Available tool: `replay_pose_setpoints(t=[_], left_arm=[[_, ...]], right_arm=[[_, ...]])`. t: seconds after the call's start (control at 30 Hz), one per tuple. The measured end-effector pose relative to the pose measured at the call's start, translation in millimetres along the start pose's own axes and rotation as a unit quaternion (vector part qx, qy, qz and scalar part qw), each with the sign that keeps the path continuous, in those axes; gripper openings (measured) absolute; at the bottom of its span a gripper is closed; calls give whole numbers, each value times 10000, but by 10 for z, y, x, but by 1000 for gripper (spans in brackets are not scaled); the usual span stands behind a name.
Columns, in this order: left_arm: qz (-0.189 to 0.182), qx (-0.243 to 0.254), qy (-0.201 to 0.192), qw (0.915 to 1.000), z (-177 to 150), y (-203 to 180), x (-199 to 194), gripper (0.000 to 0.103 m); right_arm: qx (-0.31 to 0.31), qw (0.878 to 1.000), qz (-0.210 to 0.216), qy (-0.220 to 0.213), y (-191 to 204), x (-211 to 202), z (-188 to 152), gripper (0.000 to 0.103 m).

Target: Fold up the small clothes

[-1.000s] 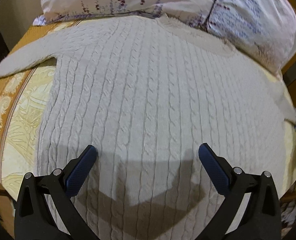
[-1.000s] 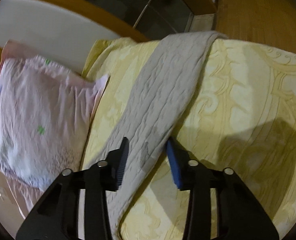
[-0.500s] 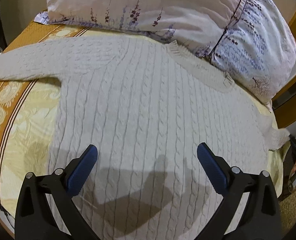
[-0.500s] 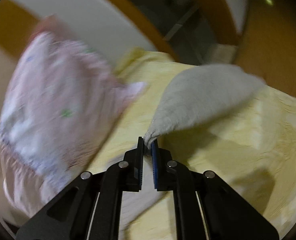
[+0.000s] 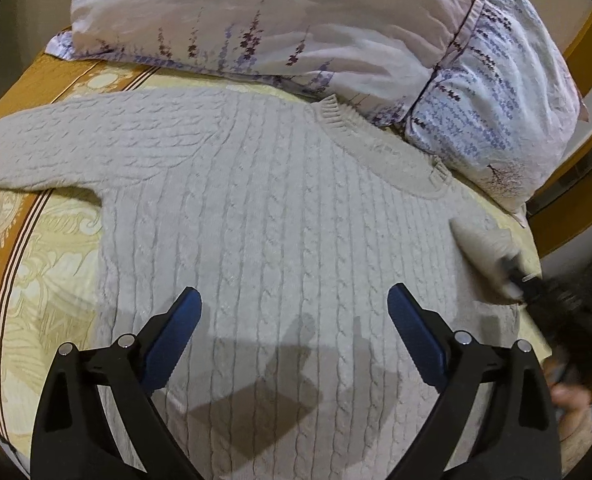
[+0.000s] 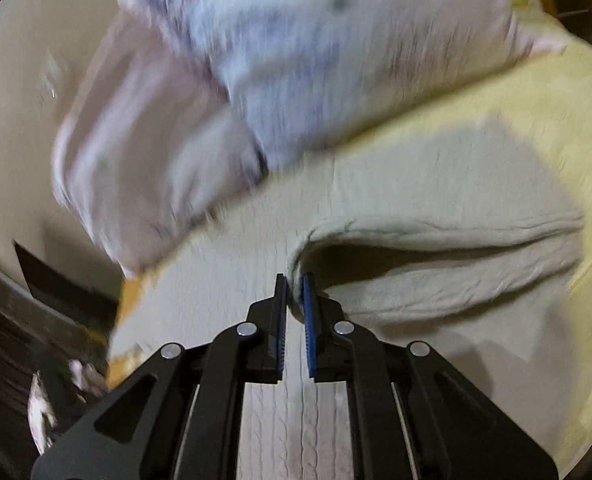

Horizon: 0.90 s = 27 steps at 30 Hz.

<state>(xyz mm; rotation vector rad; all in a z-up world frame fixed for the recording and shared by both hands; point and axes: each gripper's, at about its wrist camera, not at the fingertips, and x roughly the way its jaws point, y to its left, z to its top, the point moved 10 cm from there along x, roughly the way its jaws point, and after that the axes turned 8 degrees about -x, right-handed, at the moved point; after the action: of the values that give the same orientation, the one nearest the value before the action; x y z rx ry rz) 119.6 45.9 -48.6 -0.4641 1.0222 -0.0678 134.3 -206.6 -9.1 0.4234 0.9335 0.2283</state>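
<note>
sweater: cream cable-knit sweater point(image 5: 280, 232) lies flat on the yellow patterned bedspread point(image 5: 44, 280), fills the centre of the left wrist view, collar toward the pillow.
left view only: whole body, left-frame sleeve point(image 5: 68, 144) spread out toward the left edge, ribbed collar point(image 5: 380, 152).
right view only: other sleeve point(image 6: 436, 264) doubled over onto the body, cuff end in the pads; picture blurred.
left gripper point(image 5: 292, 336): fingers wide, nothing between them, above the lower body of the sweater.
right gripper point(image 6: 294, 304): jaws narrow, clamped on the sleeve end; also seen blurred at right edge of the left view.
around: floral pillow point(image 5: 336, 32) across the top, touching the collar.
edges: orange border of the bedspread at left; wooden bed frame point(image 5: 576, 208) at right.
room: bare bedspread left of the sweater.
</note>
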Motion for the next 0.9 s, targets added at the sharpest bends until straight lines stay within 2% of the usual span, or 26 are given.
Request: replay_pose_setpoints(t=[0.07, 0.17, 0.23, 0.37, 0.47, 0.6, 0.63, 0.7, 0.77, 0.9], left_arm=[[-49, 64, -5, 10000, 15, -26, -3, 96], [-90, 96, 7, 9999, 27, -23, 0, 96], [-96, 82, 16, 9999, 36, -2, 7, 96], [-144, -85, 85, 9998, 66, 92, 15, 96], [-188, -177, 77, 9996, 107, 154, -6, 96], [-243, -274, 42, 9993, 160, 233, -42, 95], [-272, -317, 38, 9991, 173, 256, -47, 95], [-348, -427, 7, 9985, 208, 315, -67, 93], [-392, -505, -10, 9980, 227, 361, -77, 90], [-474, -774, -55, 9959, 283, 511, -97, 85]], right_arm=[[131, 9998, -68, 165, -37, 95, -112, 13], [409, 9990, 2, 192, -126, 35, -156, 24], [637, 9980, 16, -3, -221, -59, -101, 49], [1336, 9905, -37, -333, -515, -133, 82, 50], [1823, 9806, -357, -624, -826, -214, 182, 48], [2044, 9730, -795, -724, -1076, -207, 261, 12], [1986, 9735, -841, -764, -1050, -211, 299, 10], [1689, 9776, -818, -952, -887, -246, 395, 9], [1226, 9846, -623, -1084, -535, -228, 524, 8], [185, 9950, 5, -978, 417, 45, 624, 8]])
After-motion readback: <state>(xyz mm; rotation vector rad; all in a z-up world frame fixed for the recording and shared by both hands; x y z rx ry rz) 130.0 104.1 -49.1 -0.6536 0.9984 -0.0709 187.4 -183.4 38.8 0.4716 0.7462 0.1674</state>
